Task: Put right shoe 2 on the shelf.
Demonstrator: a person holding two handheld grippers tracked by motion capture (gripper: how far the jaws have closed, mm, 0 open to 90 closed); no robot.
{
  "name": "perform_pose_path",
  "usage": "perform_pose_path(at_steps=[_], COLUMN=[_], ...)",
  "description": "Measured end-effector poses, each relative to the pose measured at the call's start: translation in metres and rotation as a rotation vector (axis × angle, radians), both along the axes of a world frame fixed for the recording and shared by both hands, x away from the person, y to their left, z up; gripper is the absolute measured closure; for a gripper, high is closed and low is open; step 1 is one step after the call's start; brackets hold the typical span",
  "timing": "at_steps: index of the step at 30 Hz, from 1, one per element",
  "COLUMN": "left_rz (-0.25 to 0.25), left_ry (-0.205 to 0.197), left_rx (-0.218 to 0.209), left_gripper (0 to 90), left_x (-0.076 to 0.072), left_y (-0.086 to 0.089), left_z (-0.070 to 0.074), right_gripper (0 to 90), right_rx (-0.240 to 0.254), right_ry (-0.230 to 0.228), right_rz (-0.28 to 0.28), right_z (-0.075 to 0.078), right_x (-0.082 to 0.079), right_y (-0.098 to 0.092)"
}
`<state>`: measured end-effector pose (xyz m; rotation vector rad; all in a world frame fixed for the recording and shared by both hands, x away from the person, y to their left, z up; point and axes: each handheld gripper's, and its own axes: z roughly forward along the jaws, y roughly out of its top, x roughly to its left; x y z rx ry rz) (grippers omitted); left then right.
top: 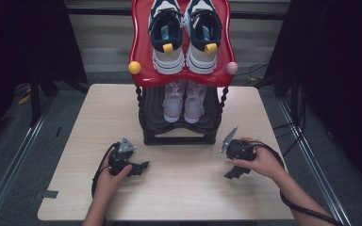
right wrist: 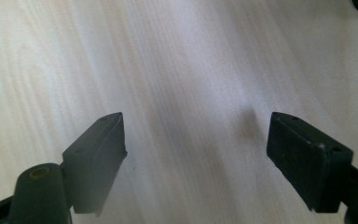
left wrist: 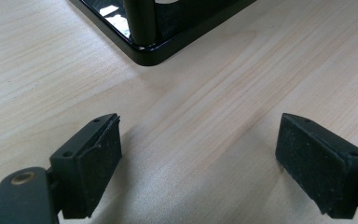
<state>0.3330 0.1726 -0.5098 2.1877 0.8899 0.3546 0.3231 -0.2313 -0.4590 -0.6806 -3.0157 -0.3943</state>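
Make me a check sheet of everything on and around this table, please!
Surface: pale wooden table, bare in front of the rack.
Job's things: black shoe rack with a red top shelf; navy and white sneakers on top, pale pink sneakers on the lower shelf.
Clutter: nothing seen.
Grippers: left gripper and right gripper, both open, low over the table, holding nothing.
Cables: a black cable trails along the right forearm.
Surroundings: grey floor, dark curtains at the sides.
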Motion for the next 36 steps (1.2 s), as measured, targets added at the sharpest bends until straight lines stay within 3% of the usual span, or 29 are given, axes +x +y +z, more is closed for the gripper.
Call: perform_pose_path(at_steps=[2,3,6,9,15,17,23,27,36], left_rz=[0.0,0.0,-0.001,-0.003,-0.001,-0.001,-0.001,-0.001,0.012], left_ry=[0.0,0.001,0.001,-0.001,-0.001,-0.001,-0.002,-0.002,-0.003], left_rx=[0.0,0.001,0.003,0.006,0.005,0.006,0.004,0.004,-0.002], left_gripper=[13.8,13.8,13.8,13.8,13.8,13.8,13.8,13.8,14.2], left_x=[0.0,0.0,0.0,0.0,0.0,0.0,0.0,0.0,-0.003], left_y=[0.0,0.0,0.0,0.0,0.0,0.0,0.0,0.0,0.0], left_z=[0.0,0.0,0.0,0.0,0.0,0.0,0.0,0.0,0.0], right_gripper=[19.1,18.9,18.4,14.6,13.9,13.6,13.0,12.3,12.2], right_rx=[0.021,0.029,0.077,0.106,0.188,0.231,0.388,0.456,0.449], right_ry=[-0.021,-0.042,-0.042,-0.07,-0.16,-0.17,-0.281,-0.345,-0.351], right_rz=[-0.021,-0.004,-0.067,-0.067,-0.114,-0.163,-0.23,-0.276,-0.289], right_z=[-0.004,-0.006,-0.015,-0.022,-0.029,-0.032,-0.045,-0.053,-0.053], right_x=[-0.002,-0.001,-0.005,-0.007,-0.013,-0.018,-0.03,-0.038,-0.039], right_y=[-0.001,-0.003,-0.006,-0.01,-0.022,-0.026,-0.04,-0.046,-0.045])
